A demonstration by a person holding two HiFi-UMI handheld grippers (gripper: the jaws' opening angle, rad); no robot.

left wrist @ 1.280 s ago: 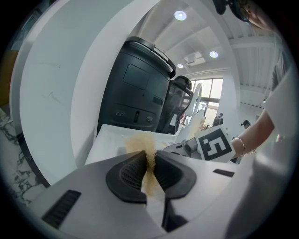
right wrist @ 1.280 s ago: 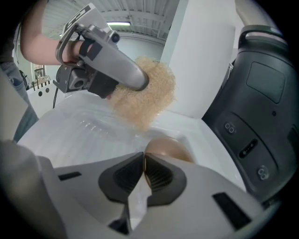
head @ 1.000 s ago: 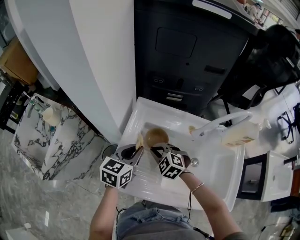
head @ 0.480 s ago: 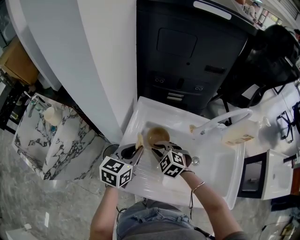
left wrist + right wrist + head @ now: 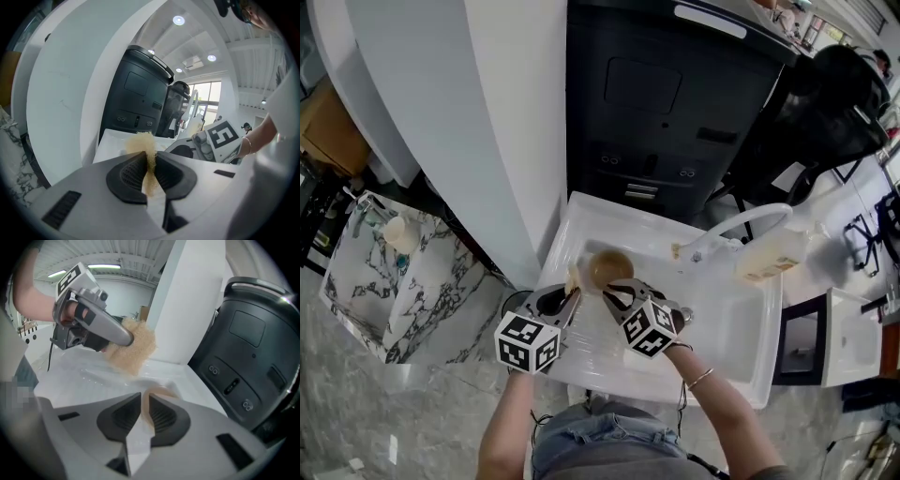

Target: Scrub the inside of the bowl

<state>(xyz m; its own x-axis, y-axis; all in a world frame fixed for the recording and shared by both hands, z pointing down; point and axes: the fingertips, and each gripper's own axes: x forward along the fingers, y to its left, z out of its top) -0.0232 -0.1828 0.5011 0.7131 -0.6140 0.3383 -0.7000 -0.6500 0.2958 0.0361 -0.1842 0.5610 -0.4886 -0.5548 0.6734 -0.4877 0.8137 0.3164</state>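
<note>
Bowl (image 5: 610, 267) and scrubber (image 5: 575, 278) held over white sink (image 5: 722, 337)
Tan scrubber is pinched in the left gripper (image 5: 150, 164); the bowl rim is clamped by the right gripper (image 5: 144, 416) (scrubber just beside bowl).

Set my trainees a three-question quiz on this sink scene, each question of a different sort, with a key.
1. True or false: the left gripper has its jaws shut on a tan fibrous scrubbing pad.
2. The right gripper clamps in its jaws the rim of: A a tan round bowl; B a glass cup; C a metal pan.
3. Fill in: both grippers work over a white ____.
Key: 1 true; 2 A; 3 sink.
</note>
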